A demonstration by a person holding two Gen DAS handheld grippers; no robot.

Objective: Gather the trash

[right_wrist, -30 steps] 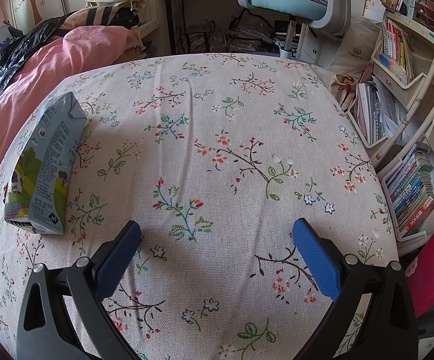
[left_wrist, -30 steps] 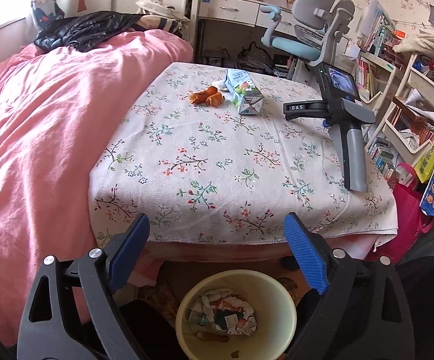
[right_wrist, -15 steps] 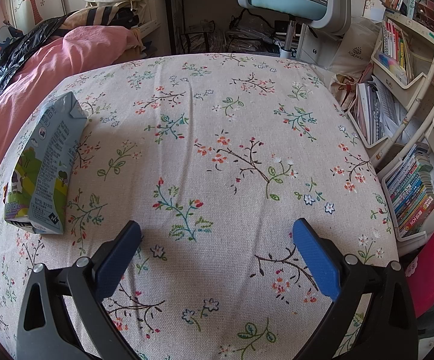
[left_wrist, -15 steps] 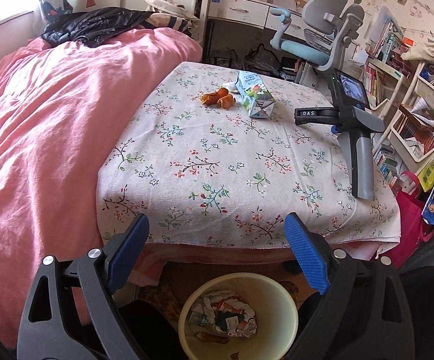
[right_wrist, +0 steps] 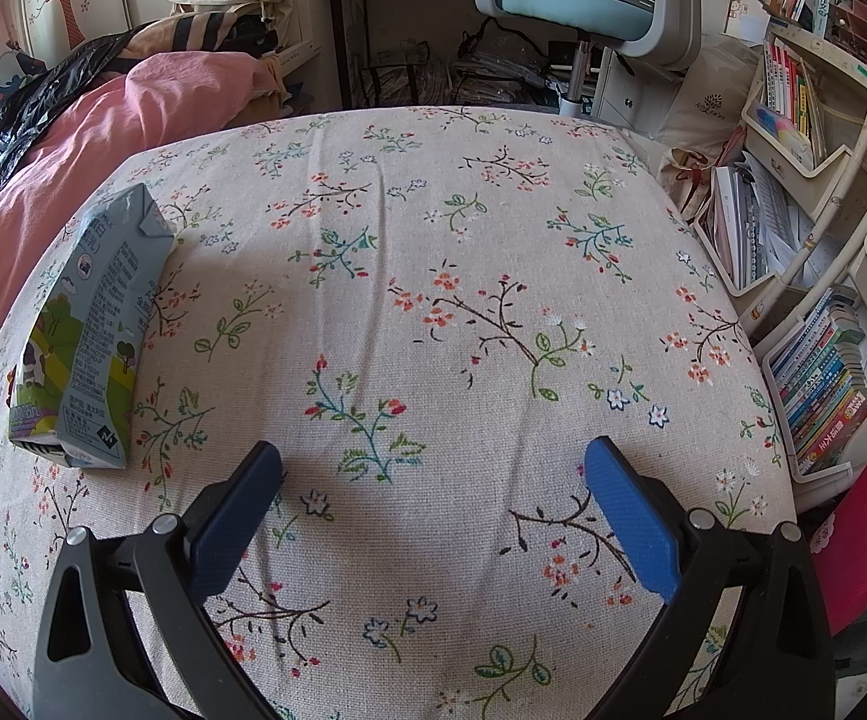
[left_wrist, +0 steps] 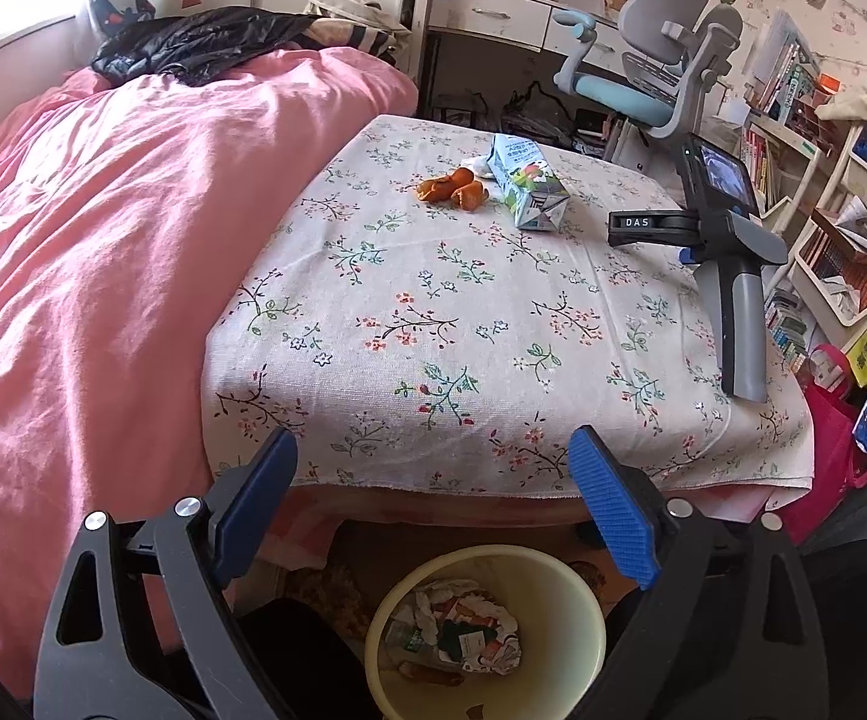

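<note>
A blue-grey milk carton (left_wrist: 526, 183) lies on its side on the floral cloth (left_wrist: 433, 324); it also shows at the left of the right wrist view (right_wrist: 88, 330). Orange peel pieces (left_wrist: 450, 190) and a white tissue scrap (left_wrist: 481, 165) lie beside it. A cream bin (left_wrist: 589, 624) holding crumpled wrappers stands on the floor below the table's near edge. My left gripper (left_wrist: 433, 468) is open and empty above the bin. My right gripper (right_wrist: 433, 480) is open and empty, resting on the cloth to the right of the carton; its body shows in the left wrist view (left_wrist: 727, 252).
A pink duvet (left_wrist: 103, 252) covers the bed on the left, with a black bag (left_wrist: 193, 42) on it. A grey and blue desk chair (left_wrist: 655, 78) stands behind the table. Bookshelves (right_wrist: 793, 192) and a red bag (right_wrist: 865, 528) are on the right.
My left gripper has drawn back and swung slightly, so the table sits farther right in its view. The right gripper has not moved.
</note>
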